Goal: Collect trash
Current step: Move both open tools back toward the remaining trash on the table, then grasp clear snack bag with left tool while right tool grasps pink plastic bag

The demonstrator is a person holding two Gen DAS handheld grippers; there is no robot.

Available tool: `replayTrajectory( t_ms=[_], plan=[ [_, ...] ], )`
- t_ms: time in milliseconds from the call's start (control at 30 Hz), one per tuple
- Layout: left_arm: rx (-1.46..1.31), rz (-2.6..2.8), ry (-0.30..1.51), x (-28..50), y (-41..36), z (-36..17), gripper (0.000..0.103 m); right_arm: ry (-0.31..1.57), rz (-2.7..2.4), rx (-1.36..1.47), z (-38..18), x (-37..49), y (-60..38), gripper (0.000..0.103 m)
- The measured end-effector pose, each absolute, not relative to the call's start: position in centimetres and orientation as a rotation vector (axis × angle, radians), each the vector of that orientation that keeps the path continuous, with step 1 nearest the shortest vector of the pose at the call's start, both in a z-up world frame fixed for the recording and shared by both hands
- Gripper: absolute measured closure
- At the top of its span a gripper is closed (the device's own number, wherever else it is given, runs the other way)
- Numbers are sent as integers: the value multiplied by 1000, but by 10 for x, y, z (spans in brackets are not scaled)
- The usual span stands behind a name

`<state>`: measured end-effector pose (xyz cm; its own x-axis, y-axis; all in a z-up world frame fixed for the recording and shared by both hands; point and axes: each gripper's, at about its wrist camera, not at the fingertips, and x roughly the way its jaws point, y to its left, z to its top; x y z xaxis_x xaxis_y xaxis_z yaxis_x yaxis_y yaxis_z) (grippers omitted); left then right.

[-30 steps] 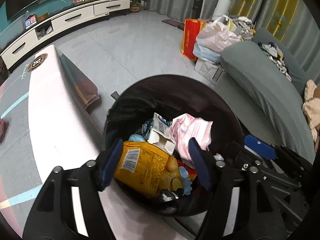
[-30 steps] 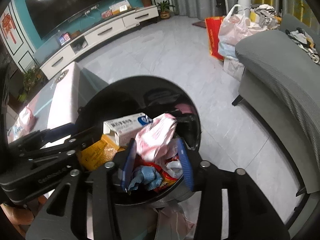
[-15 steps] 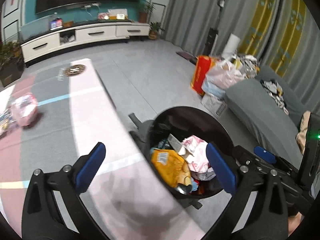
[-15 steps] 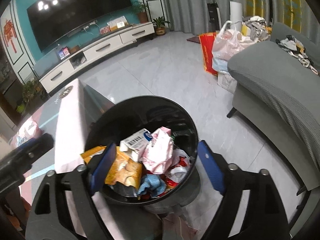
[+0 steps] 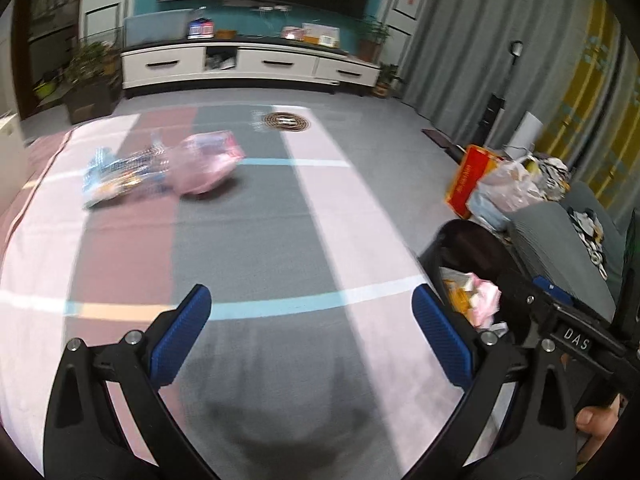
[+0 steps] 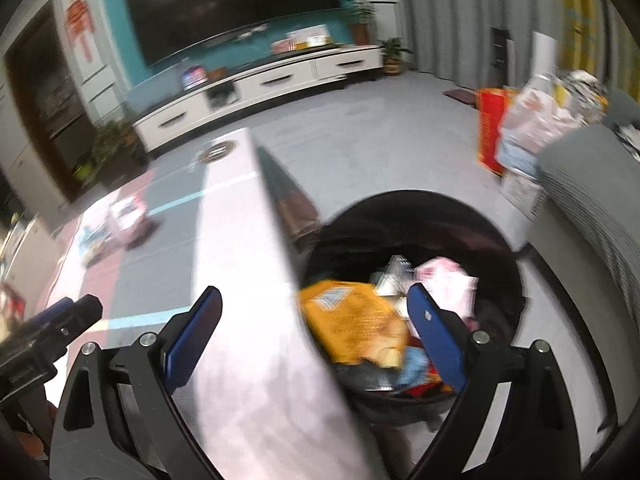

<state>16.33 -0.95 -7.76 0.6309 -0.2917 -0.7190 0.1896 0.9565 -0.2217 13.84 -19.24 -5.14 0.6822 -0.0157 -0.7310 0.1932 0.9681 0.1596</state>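
The trash still to be collected lay toward the far left corner of the table point(image 5: 256, 240): a blue-and-white wrapper point(image 5: 120, 172) with a pink packet point(image 5: 208, 164) touching its right end, the pair stretched roughly left to right across the striped cloth, blurred in both views. They lay ahead and to the left of the left gripper point(image 5: 308, 336), well apart from it, with bare cloth between; its jaws stood wide apart with nothing in them. The left hand looked the nearer one and faced the pile more squarely, so I judged the next pickup would fall to it, closing across the short side of either piece. At the table's right edge stood the black bin point(image 6: 416, 216), holding a yellow snack bag point(image 6: 352, 320), a pink bag point(image 6: 444, 280) and a carton. The right gripper point(image 6: 316, 336), also spread wide and empty, straddled that table edge with the bin's rim just behind its right finger. A second earlier both grippers hung over the bin with the yellow bag and the pink bag between their pads; both jaws had just been opening, and each had swung away toward the table.
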Motion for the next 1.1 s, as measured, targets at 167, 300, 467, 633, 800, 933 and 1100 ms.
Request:
replayTrajectory(
  t_ms=[167,300,467,633,800,933,1100],
  plan=[
    [-137,-188,847,155,43,-84,3,842,-44,173,-57,154,-149,11],
    [-165,-133,836,153,79,-88,3,851,5,146,-61,164,-122,11],
    [-197,-90,828,156,111,-92,3,878,50,146,-69,173,-99,11],
    [-267,-71,806,163,139,-94,3,906,106,172,-78,184,-79,11],
    [-353,-55,799,179,167,-98,3,932,174,228,-85,200,-64,11],
    [-381,-73,797,197,181,-97,3,945,233,309,-86,219,-54,11],
    [-460,-105,815,237,196,-102,3,959,260,528,-85,265,-53,11]
  ],
)
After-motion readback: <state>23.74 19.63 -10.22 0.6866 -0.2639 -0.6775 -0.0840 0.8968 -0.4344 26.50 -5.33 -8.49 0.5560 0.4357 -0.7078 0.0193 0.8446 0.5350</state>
